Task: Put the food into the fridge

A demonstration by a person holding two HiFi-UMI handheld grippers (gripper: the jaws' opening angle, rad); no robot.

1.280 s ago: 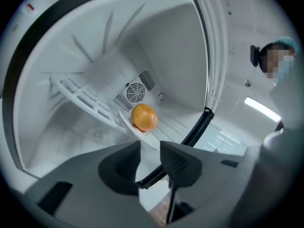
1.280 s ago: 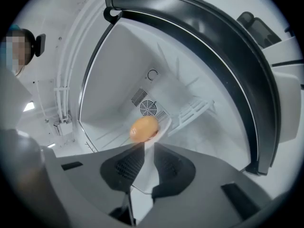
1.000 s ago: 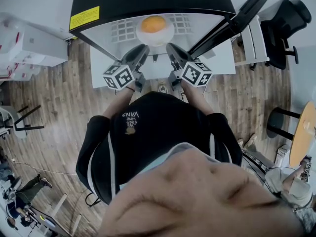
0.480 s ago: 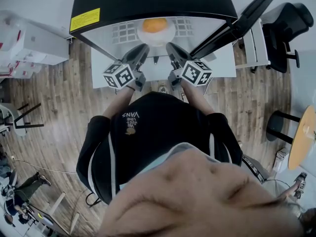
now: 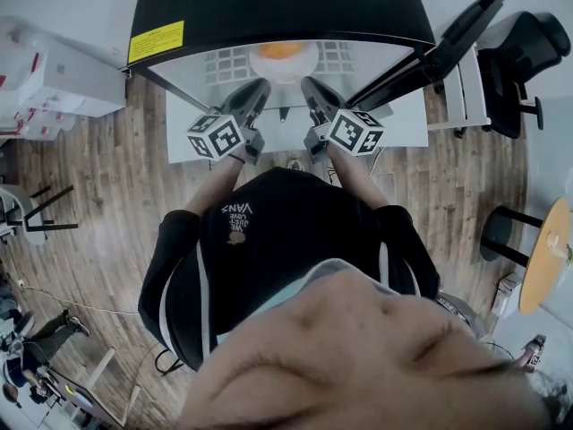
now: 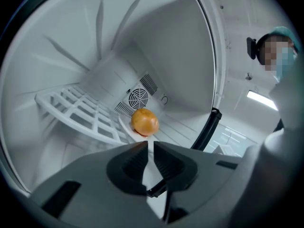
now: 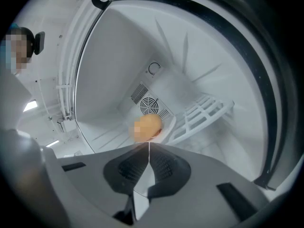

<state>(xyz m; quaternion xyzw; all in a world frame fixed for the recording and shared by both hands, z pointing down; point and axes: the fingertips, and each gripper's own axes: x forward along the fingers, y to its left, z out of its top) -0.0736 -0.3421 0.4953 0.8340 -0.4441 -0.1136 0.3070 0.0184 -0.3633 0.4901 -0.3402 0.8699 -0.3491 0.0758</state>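
On your right gripper (image 7: pixel 149 145) the jaws are meeting tip to tip, gripping nothing. On your left gripper (image 6: pixel 148 144) they are standing a thin slit apart, also empty. Both are pointing into the open black-topped, white-lined fridge (image 5: pixel 269 7). Beyond the tips, the round orange fruit (image 6: pixel 145 122) is sitting on a white plate (image 6: pixel 124 125) inside, beside the white plastic grid shelf (image 6: pixel 80 113)

"VANS" stands in pale letters on the person's black shirt (image 5: pixel 237 211), in front of the fridge (image 5: pixel 269 7), and appears upside down in the head view. The smaller lines beside it are too small to read. A yellow label (image 5: pixel 154 41) sits at the front left corner of the fridge's black top, and its print cannot be read.
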